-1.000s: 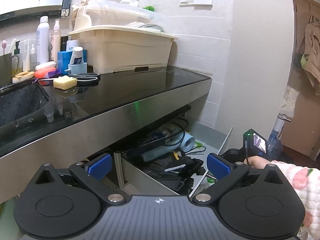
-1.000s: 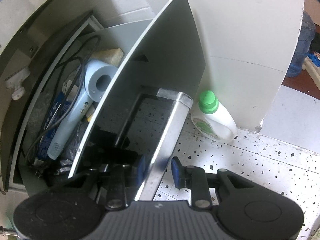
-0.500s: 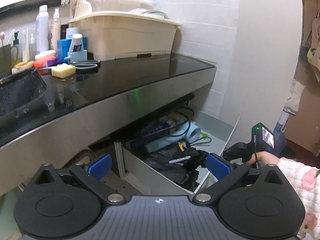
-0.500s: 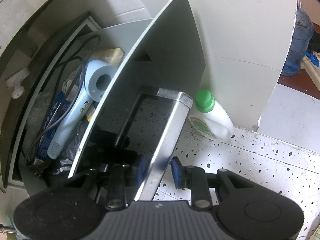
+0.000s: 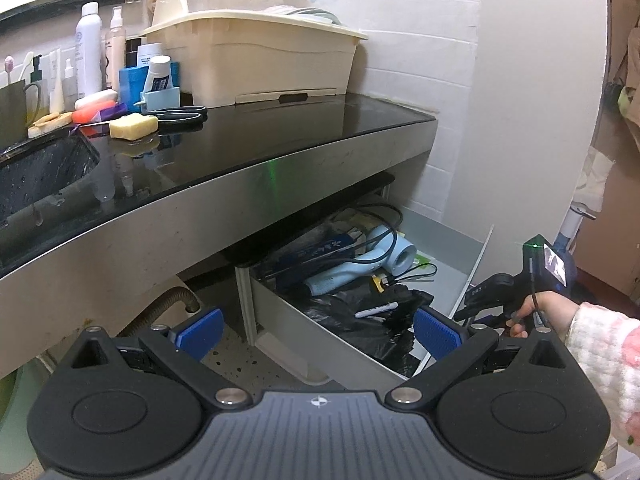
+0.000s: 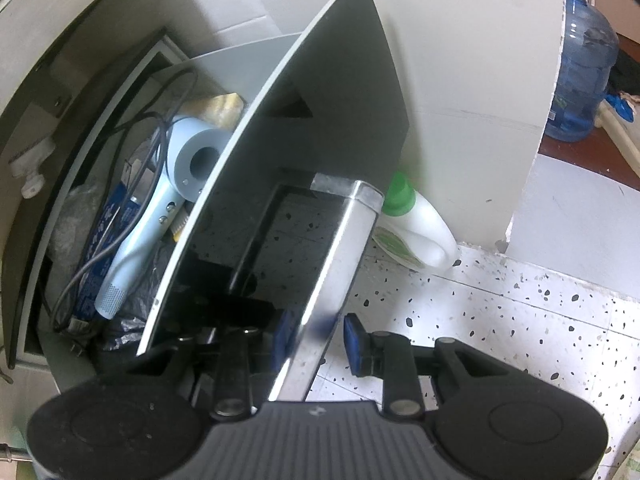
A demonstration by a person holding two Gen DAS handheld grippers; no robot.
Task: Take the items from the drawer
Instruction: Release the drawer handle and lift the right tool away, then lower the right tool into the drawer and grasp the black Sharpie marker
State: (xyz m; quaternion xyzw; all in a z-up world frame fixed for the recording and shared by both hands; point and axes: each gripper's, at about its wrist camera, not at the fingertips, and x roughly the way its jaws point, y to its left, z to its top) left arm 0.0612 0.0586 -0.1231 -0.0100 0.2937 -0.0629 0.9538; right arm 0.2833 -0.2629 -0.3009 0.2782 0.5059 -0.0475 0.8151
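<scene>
The grey drawer stands pulled out under the counter. It holds a light blue hair dryer with a black cord, a blue box, black plastic bags and a white pen. My left gripper is open and empty, in front of the drawer. My right gripper straddles the drawer's metal handle, its jaws a little apart around the bar. The dryer also shows in the right wrist view.
A black countertop carries a beige bin, bottles, soap and scissors, with a sink at the left. A white detergent bottle and a water jug stand on the speckled floor. A hose runs under the counter.
The drawer has slid farther out with my right gripper on its handle. My left gripper has moved closer and looks more down into the drawer.
</scene>
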